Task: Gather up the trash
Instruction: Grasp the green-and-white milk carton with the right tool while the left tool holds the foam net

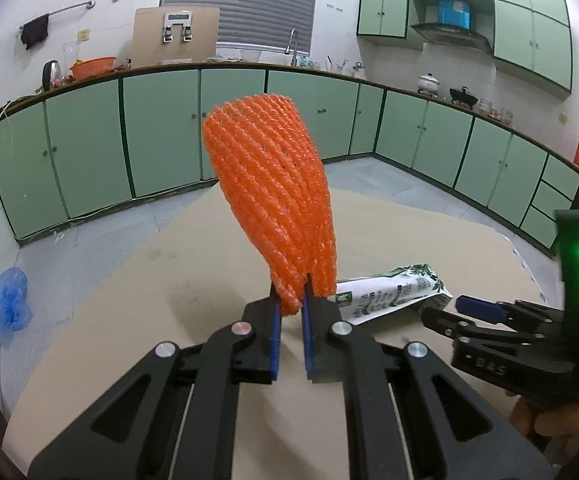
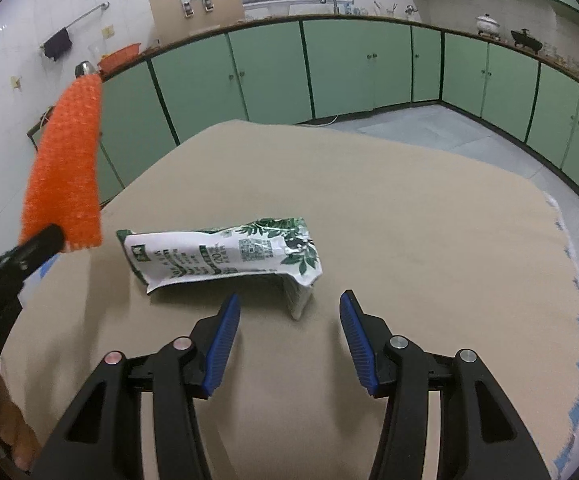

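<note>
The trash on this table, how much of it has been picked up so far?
One piece is in hand: the left gripper pinches the orange foam net, lifted off the table. The white-and-green wrapper still lies there, with the open right gripper just short of it. No bin is in view.

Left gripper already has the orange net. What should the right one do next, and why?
Probably ease the right gripper forward and down over the wrapper's near bent end, then close. Its jaws are open and empty just short of that wrapper, which lies loose on the table, while the left gripper is shut on the net, lifted clear.
</note>
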